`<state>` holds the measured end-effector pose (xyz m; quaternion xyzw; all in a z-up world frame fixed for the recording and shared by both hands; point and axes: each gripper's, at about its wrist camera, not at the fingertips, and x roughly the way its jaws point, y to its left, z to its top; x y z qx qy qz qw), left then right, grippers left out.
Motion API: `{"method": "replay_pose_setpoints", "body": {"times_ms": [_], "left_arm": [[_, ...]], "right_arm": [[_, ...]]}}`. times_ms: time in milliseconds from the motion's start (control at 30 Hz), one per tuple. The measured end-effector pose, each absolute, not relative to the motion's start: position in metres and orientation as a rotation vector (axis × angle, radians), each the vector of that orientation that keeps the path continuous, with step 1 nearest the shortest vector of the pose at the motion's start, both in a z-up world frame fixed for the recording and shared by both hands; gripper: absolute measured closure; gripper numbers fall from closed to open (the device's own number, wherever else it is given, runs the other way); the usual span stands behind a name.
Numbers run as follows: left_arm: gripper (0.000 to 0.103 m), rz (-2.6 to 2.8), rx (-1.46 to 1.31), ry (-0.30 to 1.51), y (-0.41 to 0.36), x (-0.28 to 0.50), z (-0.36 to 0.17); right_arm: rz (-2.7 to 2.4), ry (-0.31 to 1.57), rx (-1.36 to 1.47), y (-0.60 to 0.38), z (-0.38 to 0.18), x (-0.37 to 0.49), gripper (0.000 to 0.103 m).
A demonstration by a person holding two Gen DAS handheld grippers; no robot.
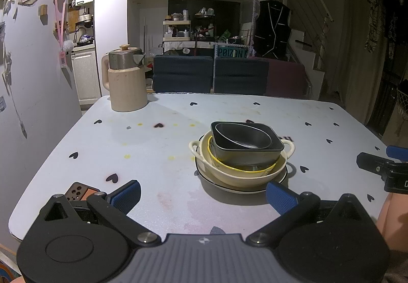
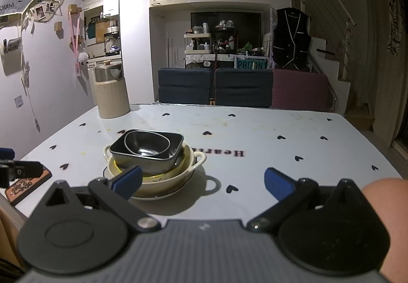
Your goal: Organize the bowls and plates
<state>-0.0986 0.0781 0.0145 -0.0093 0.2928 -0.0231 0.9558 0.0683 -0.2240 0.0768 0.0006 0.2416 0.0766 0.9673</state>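
While hovering spread wide and empty, left tool [image 1: 202,196] and right tool [image 2: 203,182] just short of bowl stack [image 1: 242,155] on worktop [image 1: 127,150].

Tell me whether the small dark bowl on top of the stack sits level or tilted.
Tilted: the small dark bowl leans inside the square dark dish.

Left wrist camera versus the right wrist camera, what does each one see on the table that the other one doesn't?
Only the left wrist view shows the kettle's spout and handle and yellow spots on the tablecloth. Only the right wrist view shows the printed word and the orange pad's lettering. Both show the stacked dishes and each open gripper: left gripper, right gripper.
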Motion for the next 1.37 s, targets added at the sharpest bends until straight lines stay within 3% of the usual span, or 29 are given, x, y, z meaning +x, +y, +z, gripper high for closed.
{"method": "replay_pose_setpoints", "body": {"times_ms": [1367], "left_arm": [[0.000, -0.035, -0.012, 0.593, 0.0798, -0.0971, 0.0122]], "right_arm": [[0.152, 0.490, -0.006, -0.2275, 0.0746, 0.0677, 0.000]]}}
